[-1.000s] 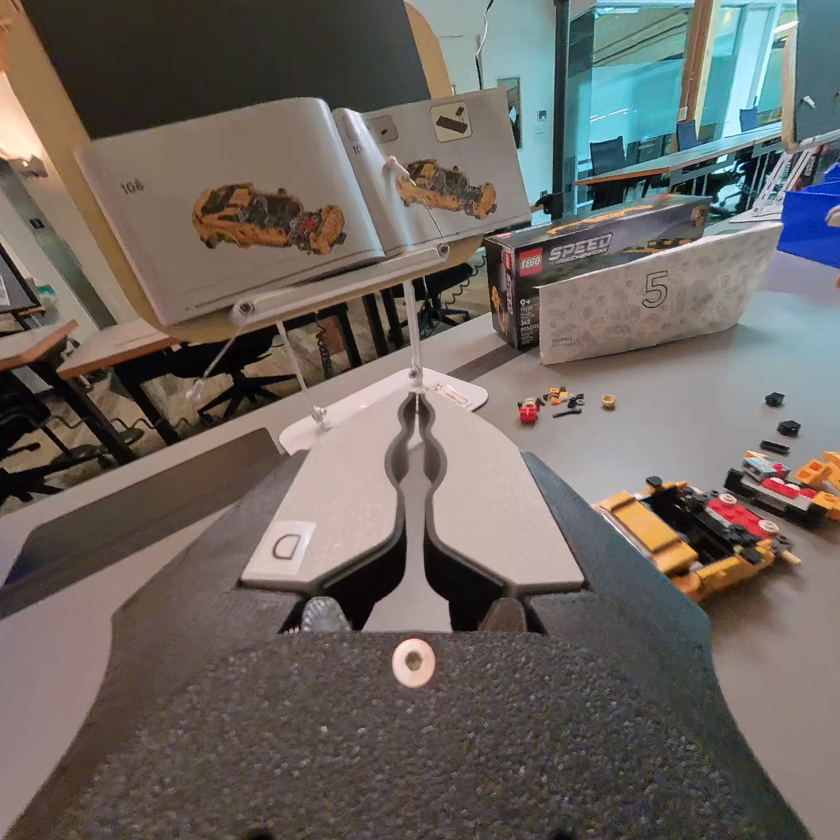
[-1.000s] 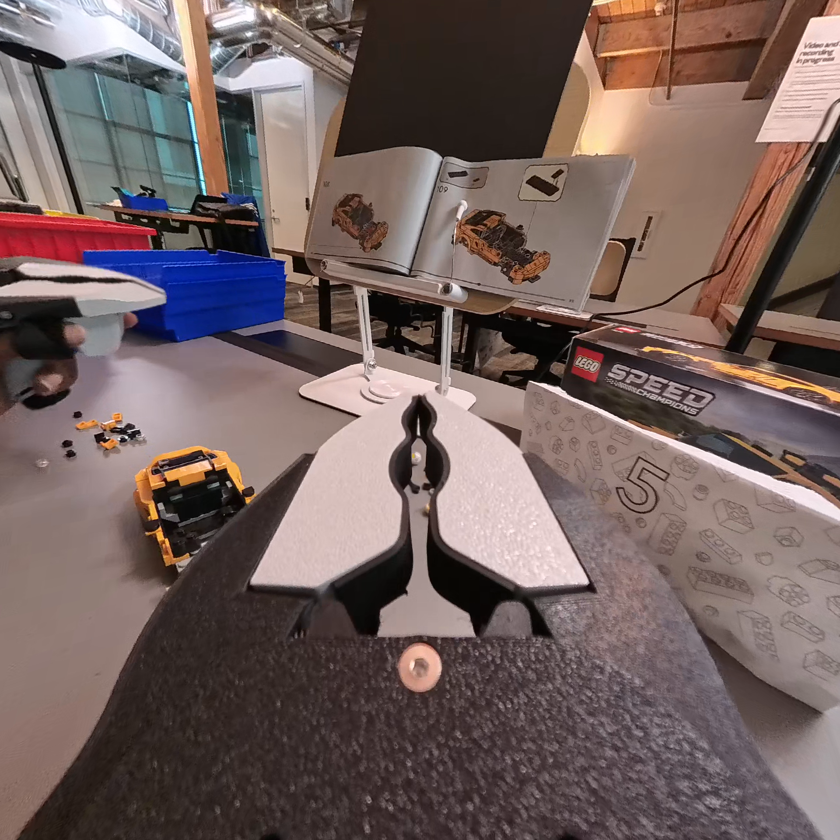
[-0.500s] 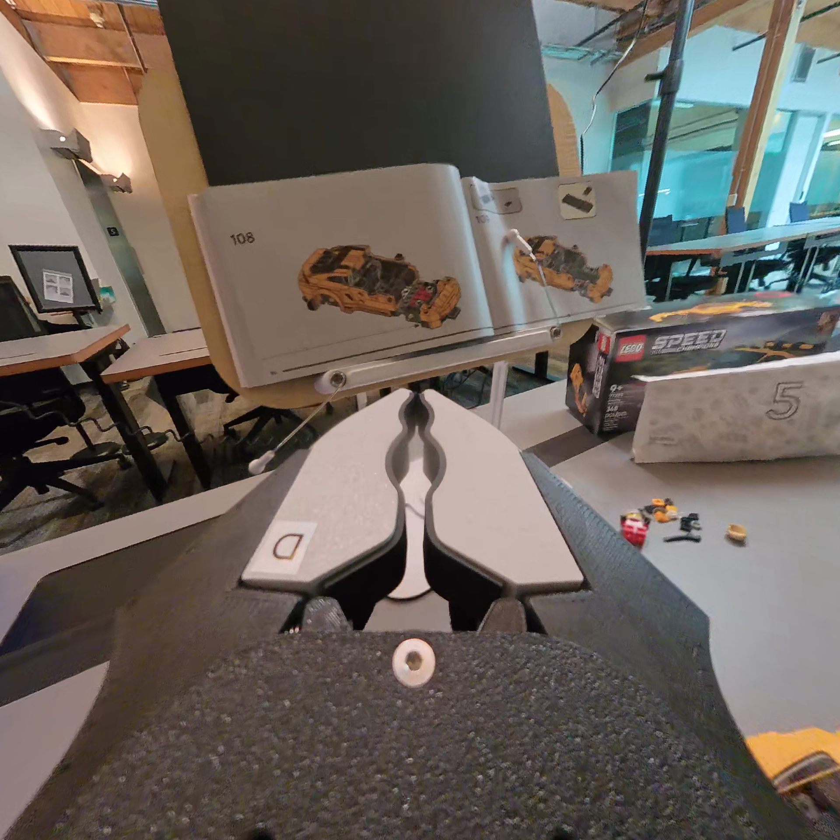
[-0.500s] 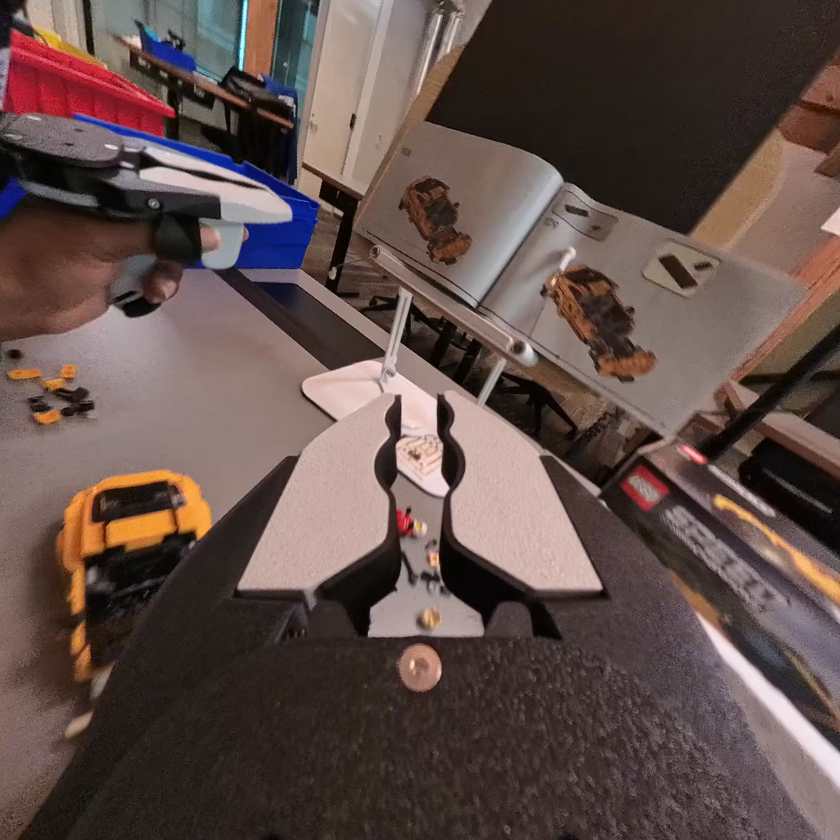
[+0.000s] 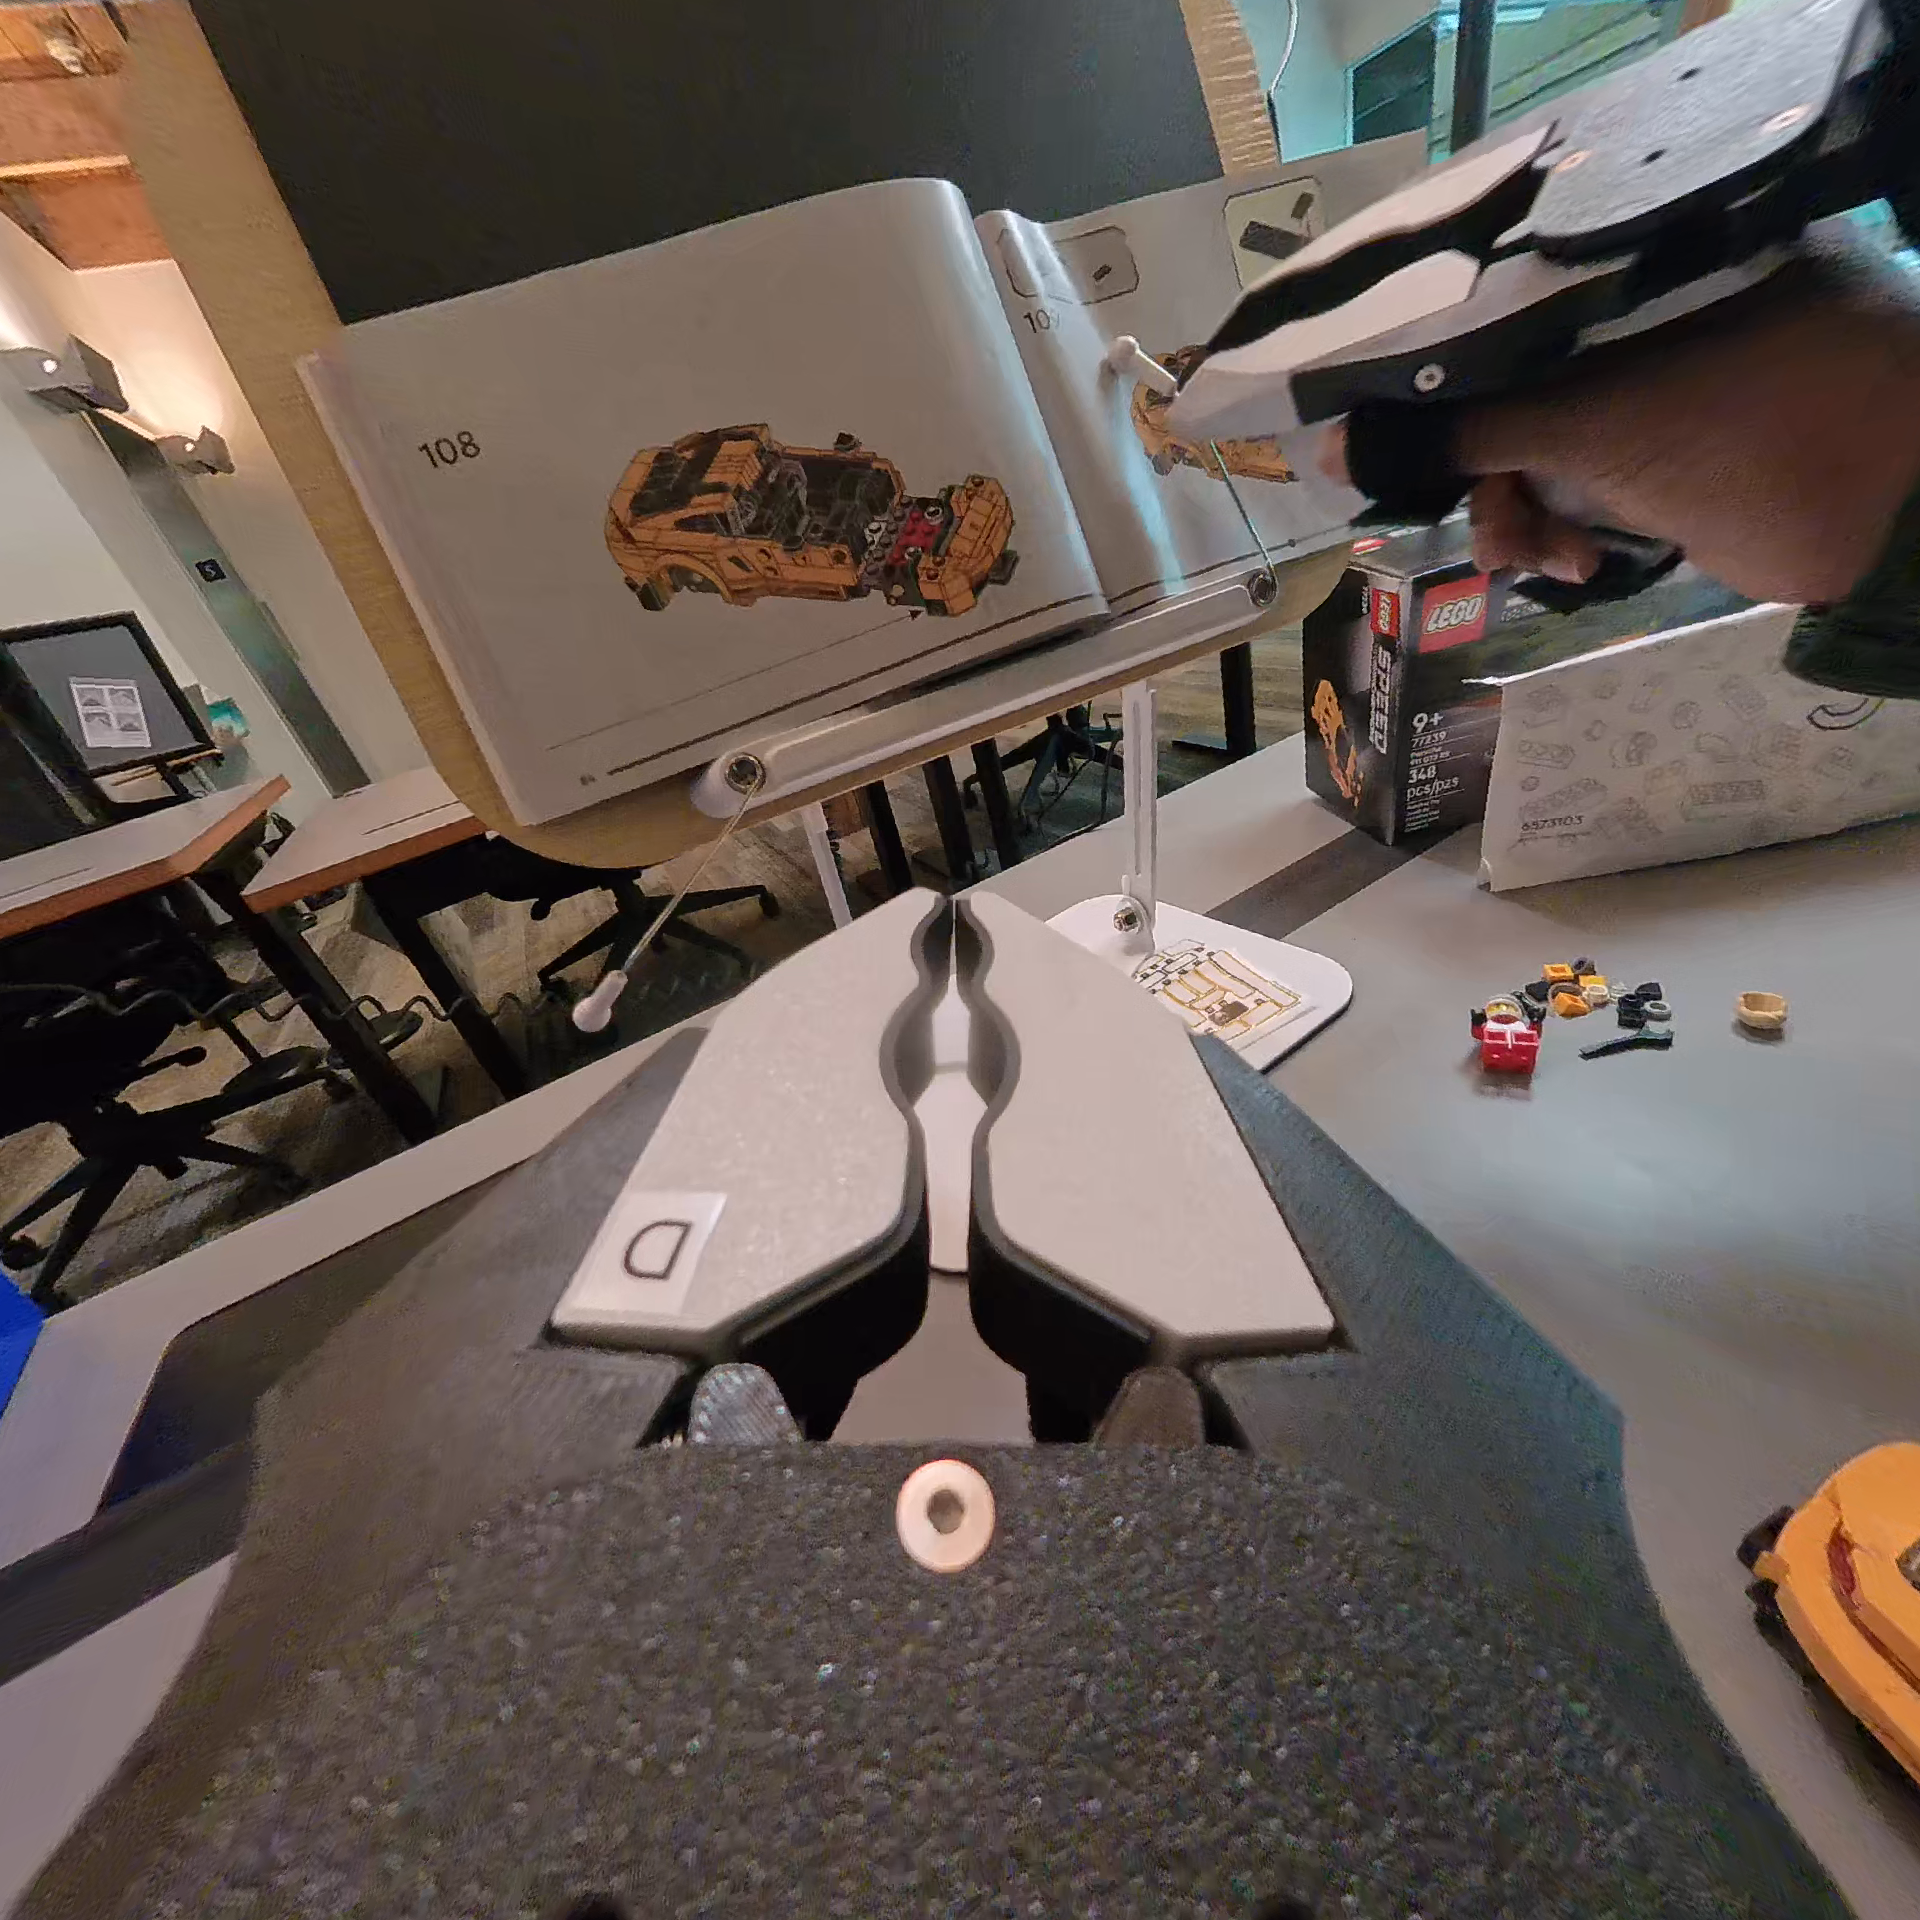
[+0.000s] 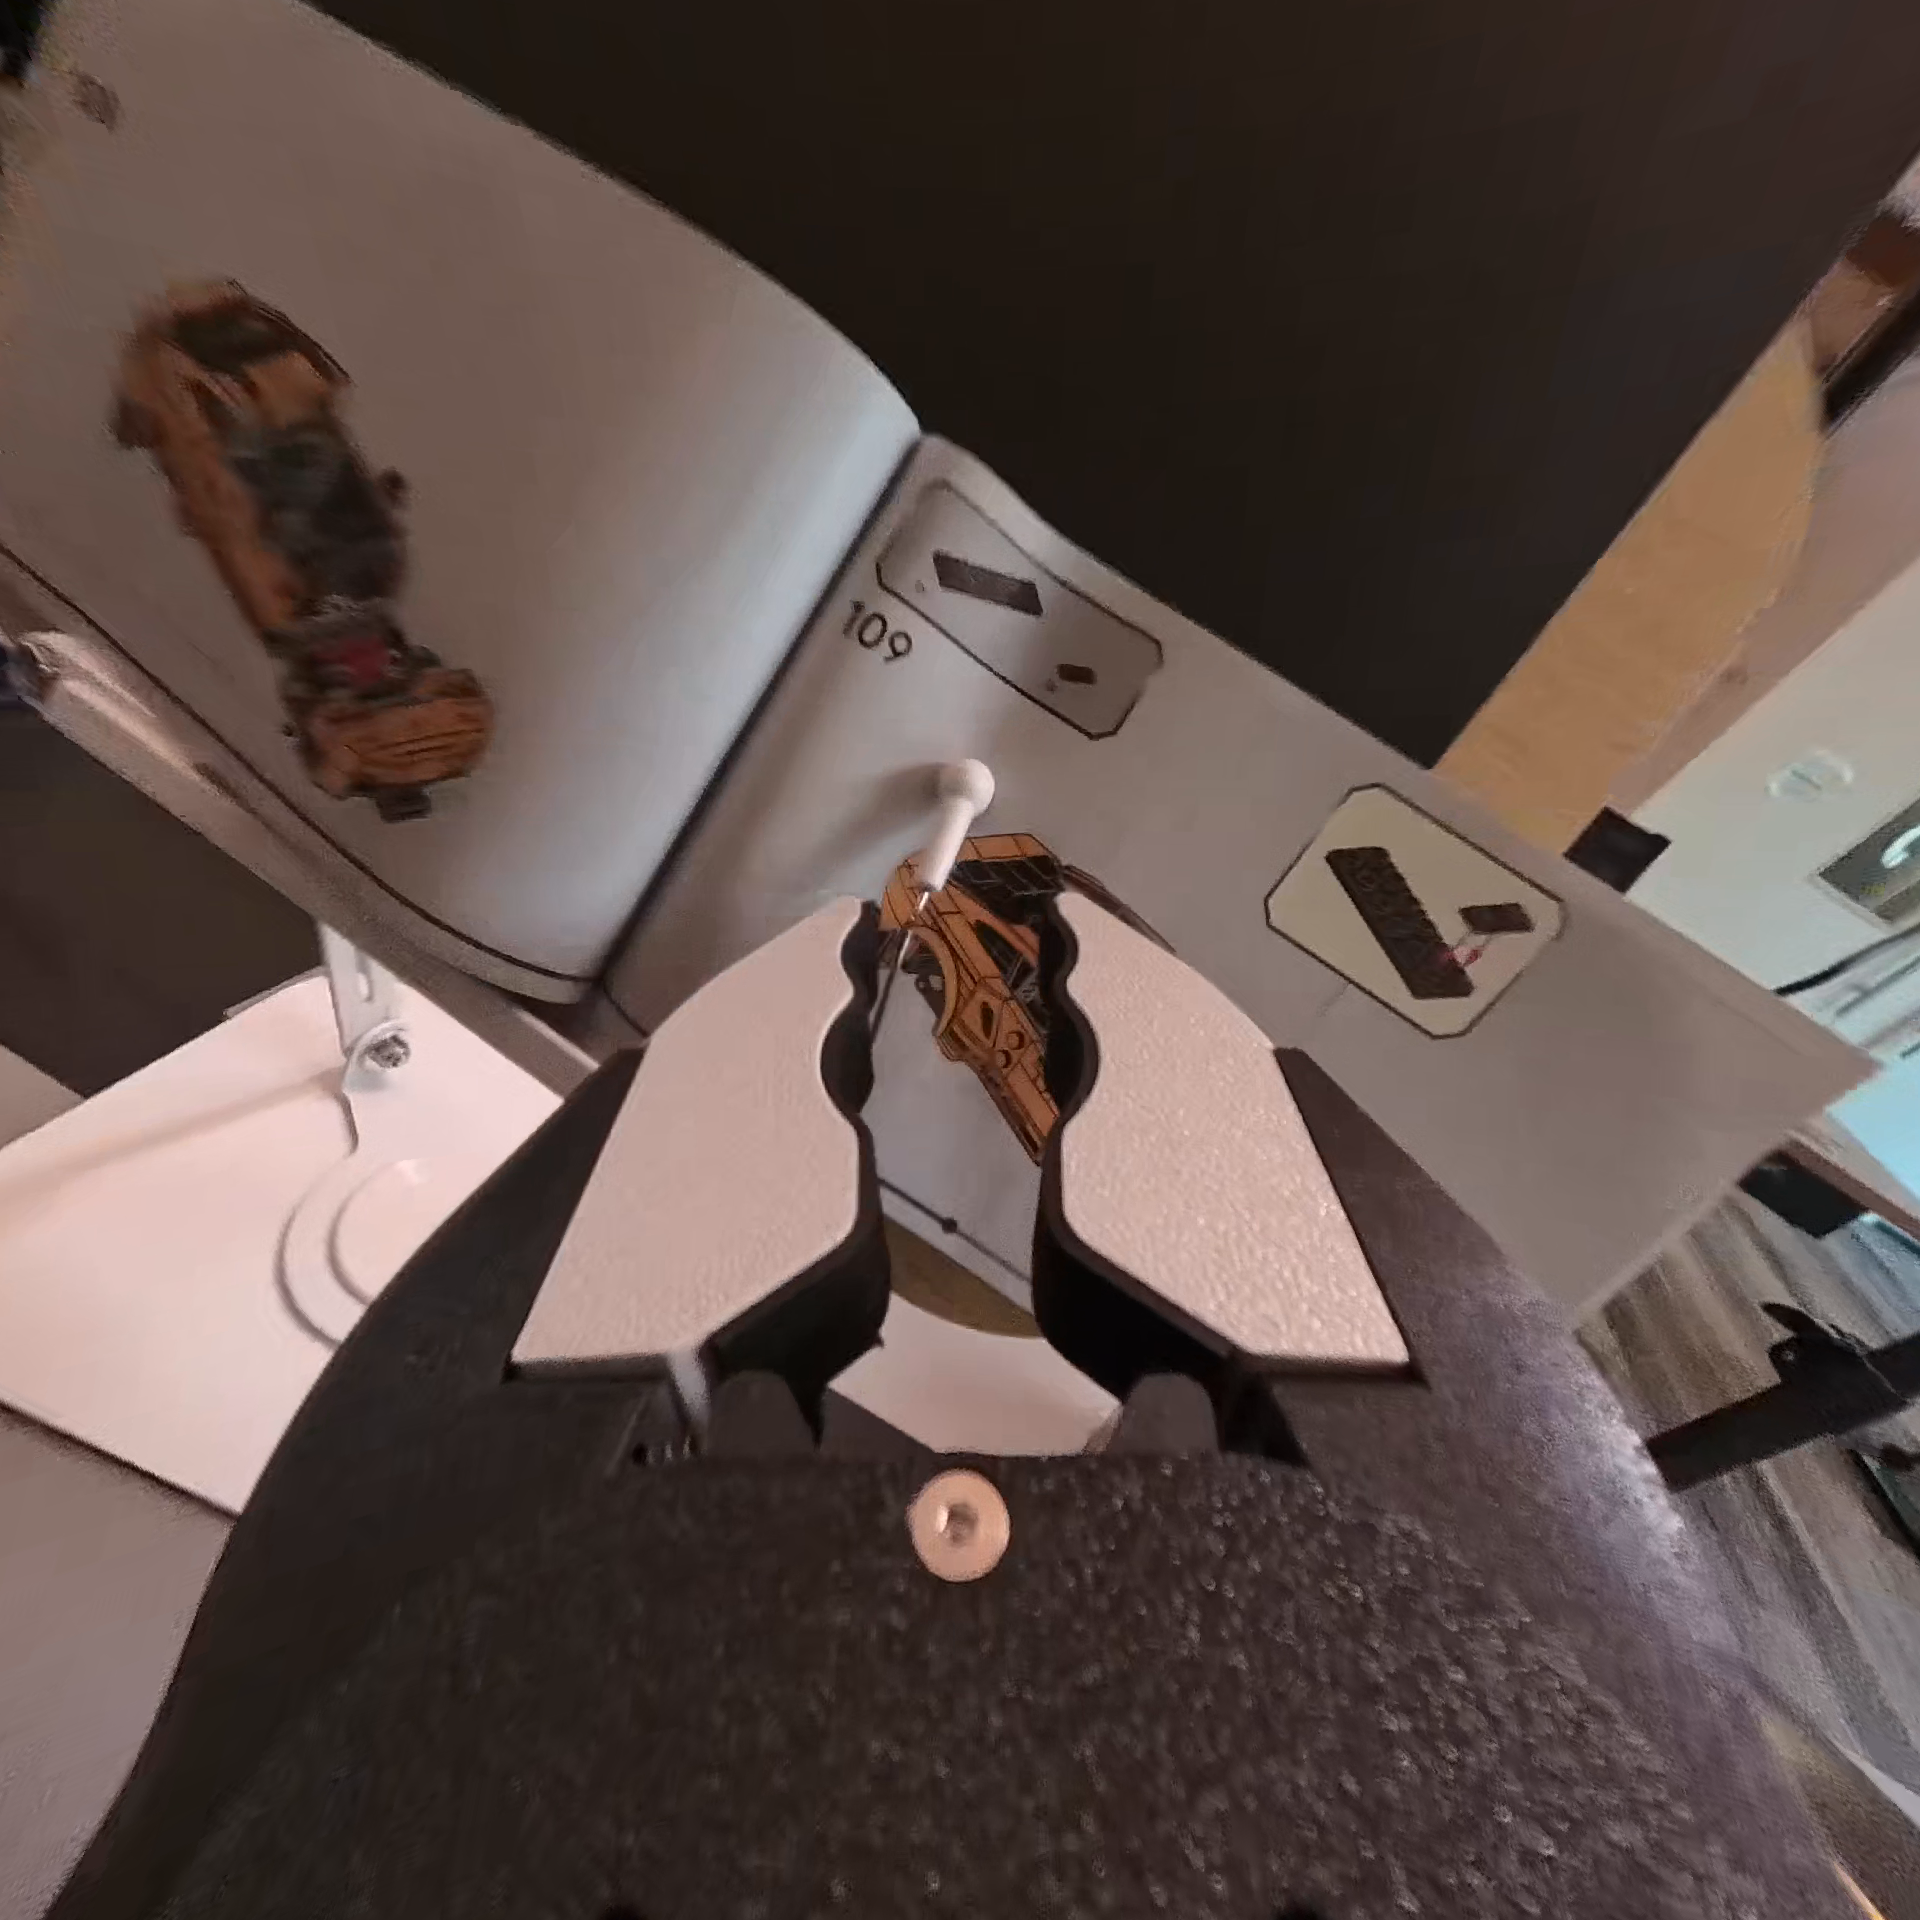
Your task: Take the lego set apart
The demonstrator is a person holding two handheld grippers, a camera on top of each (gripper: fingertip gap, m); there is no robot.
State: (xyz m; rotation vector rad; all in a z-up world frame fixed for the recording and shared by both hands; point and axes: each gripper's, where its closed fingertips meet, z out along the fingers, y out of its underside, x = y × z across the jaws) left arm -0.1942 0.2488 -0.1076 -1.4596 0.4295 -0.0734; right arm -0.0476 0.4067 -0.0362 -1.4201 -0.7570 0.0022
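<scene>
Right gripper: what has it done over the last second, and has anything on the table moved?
The right gripper swung up from the table toward the instruction booklet, opening its jaws; its tips now sit by the white-tipped page-holder wire, gripping nothing. The left gripper stayed shut and empty, its view turning left to face the booklet. The loose pieces, box and yellow car look unmoved.
</scene>
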